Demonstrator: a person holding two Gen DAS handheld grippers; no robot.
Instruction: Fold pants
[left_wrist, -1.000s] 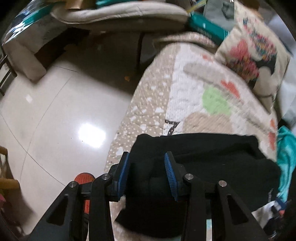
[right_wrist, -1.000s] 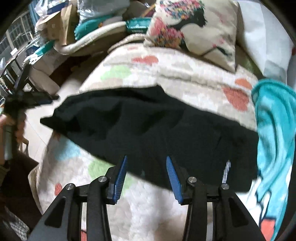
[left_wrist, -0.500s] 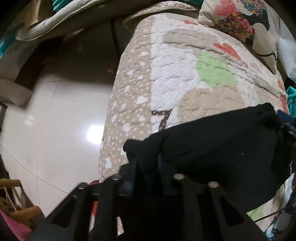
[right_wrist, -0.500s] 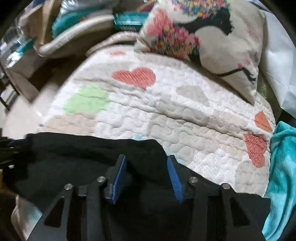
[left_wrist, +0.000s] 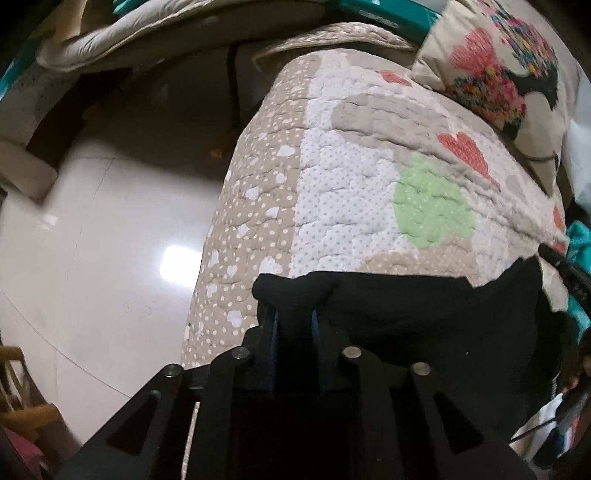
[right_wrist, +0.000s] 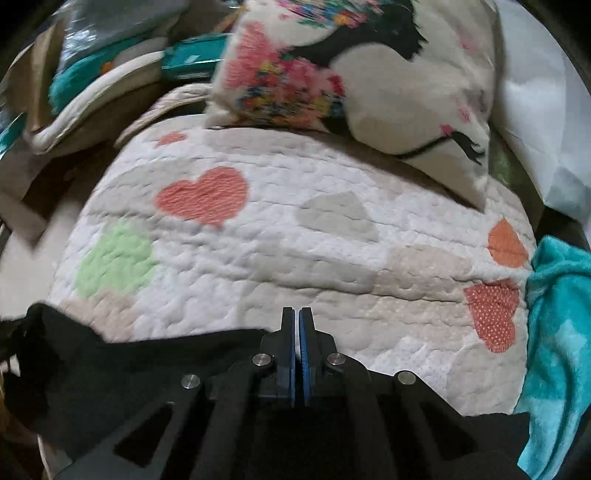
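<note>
The black pants (left_wrist: 424, 317) lie across the near part of a quilted bedspread (left_wrist: 362, 192) with hearts and dots. My left gripper (left_wrist: 294, 317) is shut on a bunched corner of the pants at the bed's left side. In the right wrist view the pants (right_wrist: 140, 365) stretch left from my right gripper (right_wrist: 297, 314), whose jaws are pressed together over the pants' far edge. Most of the fabric is hidden under the gripper bodies.
A patterned pillow (right_wrist: 369, 74) lies at the far end of the bed, also in the left wrist view (left_wrist: 509, 74). A teal towel (right_wrist: 557, 332) lies at the right. Shiny tiled floor (left_wrist: 92, 240) is left of the bed. Cushions and clutter (right_wrist: 103, 66) sit beyond.
Both grippers closed from open onto the pants. The pants' edge has been drawn toward the near side, baring more of the quilt.
</note>
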